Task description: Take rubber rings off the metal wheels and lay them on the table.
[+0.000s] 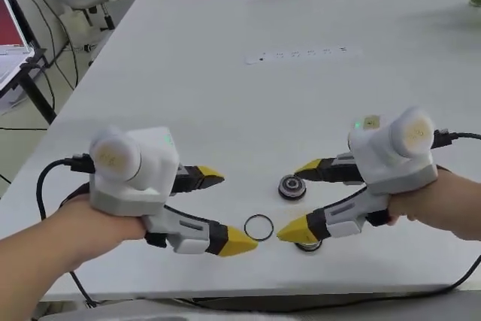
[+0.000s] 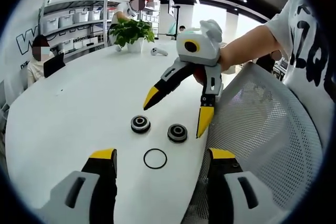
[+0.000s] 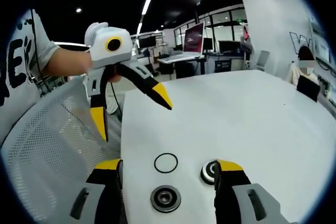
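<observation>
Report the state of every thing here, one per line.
Thin black rubber ring: loose, flat on the white table.
Far round metal wheel: flat on table, untouched.
Near round metal wheel: flat, partly hidden by a right jaw.
Left gripper: open, empty.
Right gripper: open, empty.

The broad white tabletop [image 1: 225,95] lay bare through its middle, free to pass. Near its front edge a thin black rubber ring [image 1: 258,227] and a round metal wheel [image 1: 292,186] filled the narrow gap between the spread-jawed left gripper [image 1: 234,210] and right gripper [image 1: 291,201]. A second metal wheel [image 1: 309,246] lay partly under the right gripper's lower jaw.
</observation>
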